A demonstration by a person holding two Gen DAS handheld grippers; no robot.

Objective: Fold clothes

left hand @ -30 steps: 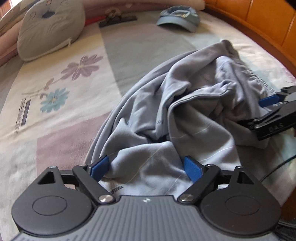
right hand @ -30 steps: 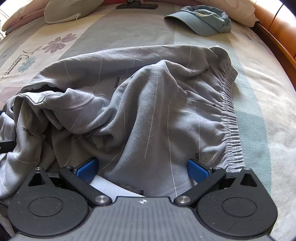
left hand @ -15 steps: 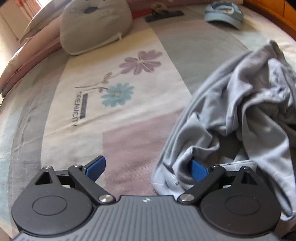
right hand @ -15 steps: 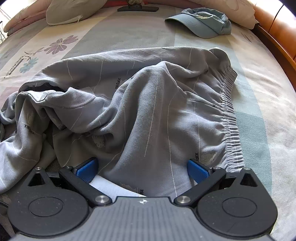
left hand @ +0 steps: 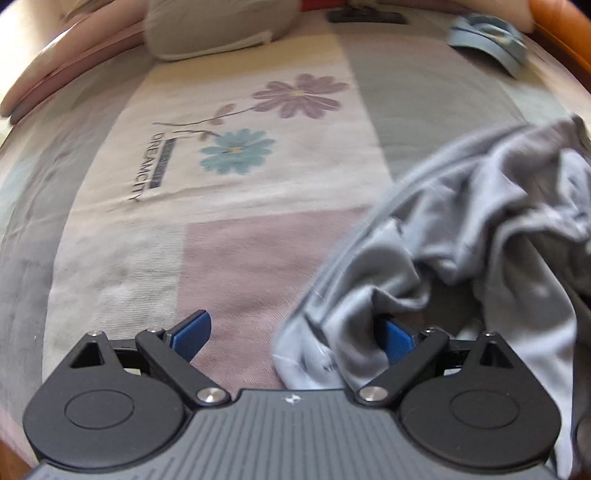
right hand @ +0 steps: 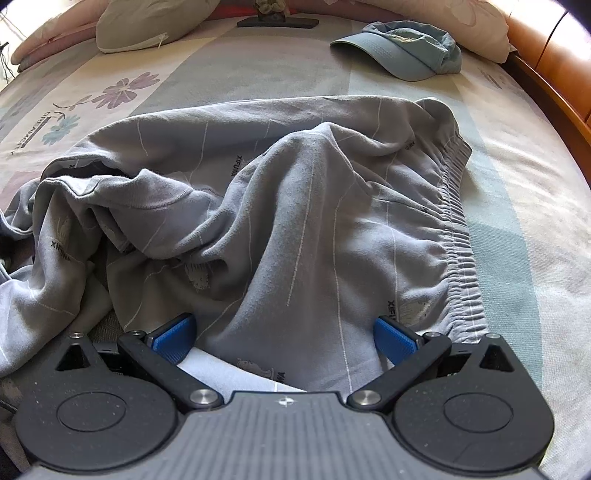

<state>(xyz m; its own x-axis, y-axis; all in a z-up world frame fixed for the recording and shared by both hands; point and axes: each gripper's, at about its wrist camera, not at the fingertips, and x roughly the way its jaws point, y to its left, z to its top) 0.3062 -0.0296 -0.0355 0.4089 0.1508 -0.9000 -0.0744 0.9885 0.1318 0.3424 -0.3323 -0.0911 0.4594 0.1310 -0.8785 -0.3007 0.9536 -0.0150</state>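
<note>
In the left wrist view, "DREAMCITY" is printed at centre left on the flower-patterned bedsheet, and the left gripper has just been opening its jaws, now wide apart over a hem of the one crumpled grey "XIFUNI"-printed pair of trousers at right. In the right wrist view that garment fills the centre below one blue cap, and the right gripper stands with jaws apart astride a fold.

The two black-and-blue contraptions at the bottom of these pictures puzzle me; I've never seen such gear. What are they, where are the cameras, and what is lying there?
They are hand-held grippers, one in each of a person's hands, each with a camera looking forward along its two blue fingers. One picture comes from the left gripper, the other from the right gripper. Both stand open over a crumpled grey garment on a flowered bedsheet. The left one's jaws have just been opening; the garment's edge lies between them, not pinched. Nothing is held. A blue cap and a pillow lie farther back.
</note>
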